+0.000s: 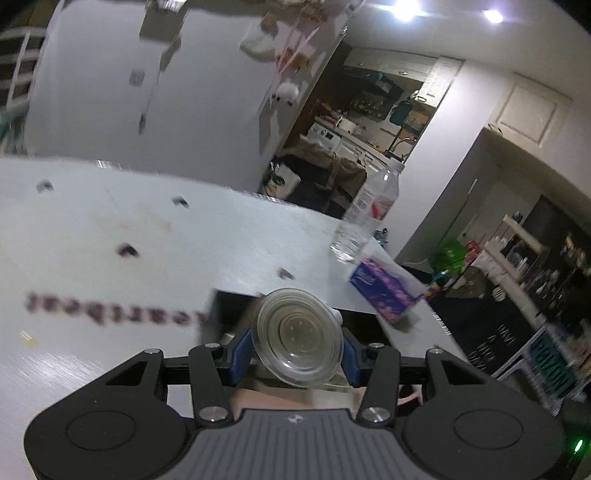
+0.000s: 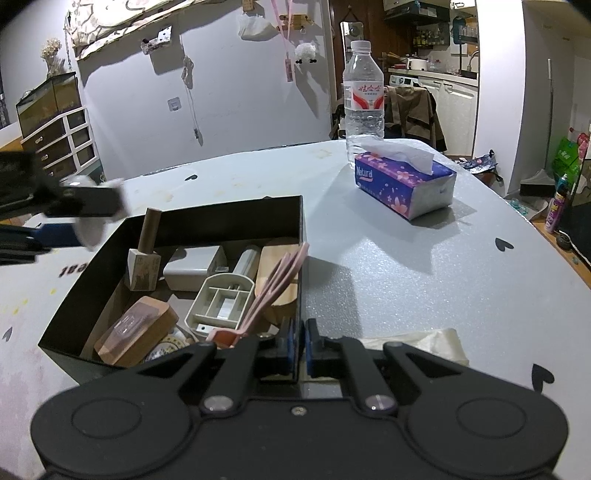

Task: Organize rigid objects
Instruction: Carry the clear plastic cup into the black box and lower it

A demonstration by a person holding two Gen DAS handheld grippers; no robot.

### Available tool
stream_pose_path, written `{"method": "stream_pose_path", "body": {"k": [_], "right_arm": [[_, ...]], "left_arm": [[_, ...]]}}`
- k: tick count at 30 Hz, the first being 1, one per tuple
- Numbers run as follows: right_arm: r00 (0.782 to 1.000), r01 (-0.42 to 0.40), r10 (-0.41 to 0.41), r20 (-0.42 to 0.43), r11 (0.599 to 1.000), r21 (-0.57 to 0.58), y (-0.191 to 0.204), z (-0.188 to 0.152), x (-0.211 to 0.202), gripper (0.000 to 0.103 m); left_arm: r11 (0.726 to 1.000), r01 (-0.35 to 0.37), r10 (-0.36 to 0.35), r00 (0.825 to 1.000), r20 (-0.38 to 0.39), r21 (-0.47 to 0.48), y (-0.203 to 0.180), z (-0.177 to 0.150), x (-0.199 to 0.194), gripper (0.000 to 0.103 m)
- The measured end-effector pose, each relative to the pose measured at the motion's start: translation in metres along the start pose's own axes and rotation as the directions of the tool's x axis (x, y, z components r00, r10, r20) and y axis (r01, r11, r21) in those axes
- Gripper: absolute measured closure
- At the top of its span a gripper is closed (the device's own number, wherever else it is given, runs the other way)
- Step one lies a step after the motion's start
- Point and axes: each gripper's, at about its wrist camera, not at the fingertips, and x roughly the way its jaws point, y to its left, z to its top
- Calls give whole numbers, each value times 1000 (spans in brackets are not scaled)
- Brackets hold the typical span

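Glass jar [image 1: 300,338] clamped in left claw [image 1: 295,354], right claw [image 2: 300,347] pinching box wall [image 2: 301,258]

place: home, probably living room | cues: kitchen counter [image 2: 436,74], drawer chest [image 2: 59,140], wall trinkets [image 2: 306,51]

my left wrist view is smeared with motion blur: the printed lettering [image 1: 114,310] on the worktop [image 1: 129,221] streaks, and the wall hangings are soft. two ceiling lights [image 1: 404,9] flare white at the top right and bloom into the ceiling. the glass jar [image 1: 300,338] close to the lens stays fairly sharp. the right wrist view is crisp but dim overall, with the tissue pack [image 2: 404,184] and the water bottle [image 2: 364,96] casting soft shadows toward me. the black box [image 2: 207,236] is murky inside. both views bow at the edges, with dark corners.
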Motion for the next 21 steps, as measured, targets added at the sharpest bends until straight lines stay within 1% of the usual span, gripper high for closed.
{"method": "stream_pose_path", "body": {"k": [3, 7, 10, 12, 13, 15, 21], "right_arm": [[1000, -5, 5, 2, 1000, 1, -1, 0, 0, 96], [1000, -11, 11, 4, 1000, 3, -2, -1, 0, 96], [1000, -14, 14, 5, 1000, 4, -2, -1, -1, 96], [1000, -16, 16, 6, 1000, 5, -3, -1, -1, 96], [1000, -16, 16, 6, 1000, 5, -3, -1, -1, 96], [1000, -16, 16, 6, 1000, 5, -3, -1, -1, 96], [1000, -16, 16, 6, 1000, 5, -3, -1, -1, 96]], "left_arm": [[998, 36, -38, 999, -38, -49, -10, -3, 16, 53], [991, 50, -60, 996, -72, -127, -9, -4, 33, 53], [983, 46, -62, 994, -85, -180, -5, -5, 41, 53], [977, 19, -37, 996, -82, -212, -1, -7, 43, 51], [974, 4, -23, 996, -84, -227, 1, -9, 43, 41], [970, -15, -8, 996, -92, -242, 3, -10, 41, 24], [983, 8, -28, 994, -107, -185, -6, -11, 35, 24]]}}
